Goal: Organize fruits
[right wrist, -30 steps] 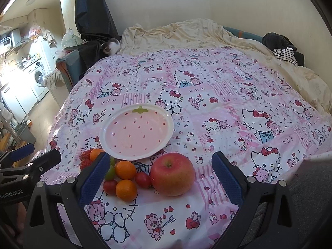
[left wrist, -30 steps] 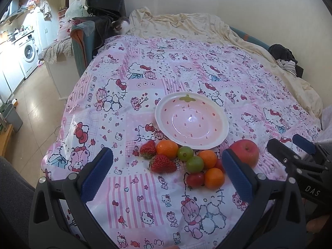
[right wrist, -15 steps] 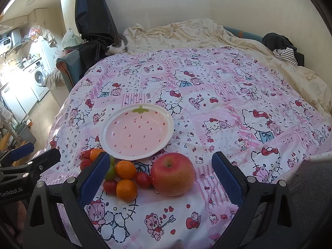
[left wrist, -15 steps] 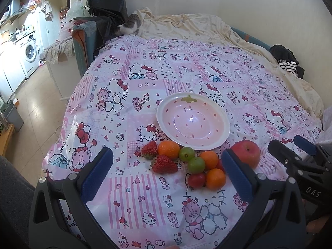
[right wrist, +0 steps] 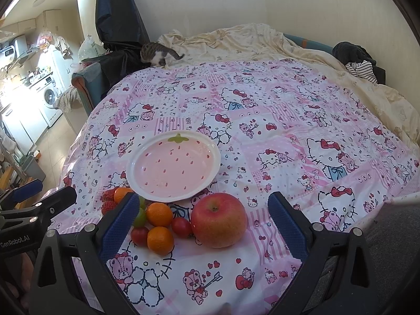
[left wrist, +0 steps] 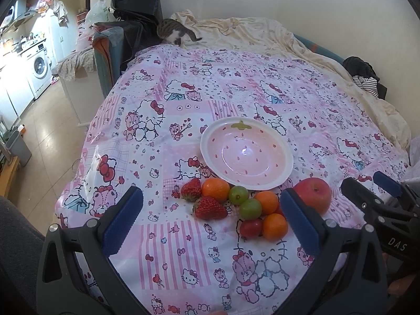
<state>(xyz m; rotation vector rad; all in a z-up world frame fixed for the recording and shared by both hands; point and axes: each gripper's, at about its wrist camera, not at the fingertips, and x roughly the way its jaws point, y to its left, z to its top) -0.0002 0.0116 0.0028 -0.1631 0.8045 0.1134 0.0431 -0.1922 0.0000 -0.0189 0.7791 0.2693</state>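
Note:
An empty pink strawberry-print plate [left wrist: 246, 156] [right wrist: 174, 166] lies on the pink cartoon-print bedspread. In front of it lie two strawberries [left wrist: 209, 208], several small oranges [left wrist: 215, 189] [right wrist: 159, 214], two green fruits [left wrist: 238, 195], cherry tomatoes [left wrist: 250, 227] [right wrist: 181, 227] and a big red apple [left wrist: 313, 195] [right wrist: 218, 220]. My left gripper [left wrist: 211, 220] is open and empty, above the bedspread just short of the fruit. My right gripper [right wrist: 204, 225] is open and empty, with the apple between its fingers but not touched.
A small tabby-and-white cat [left wrist: 176, 32] [right wrist: 157, 53] walks at the far edge of the bed by a dark cover. Dark and striped clothes [right wrist: 358, 64] lie at the far right. The bed drops to the floor on the left, toward a washing machine [left wrist: 39, 67].
The cat has come out from behind the dark cover onto the bed. Both grippers have stayed nearly still and open; the fruit has not moved.

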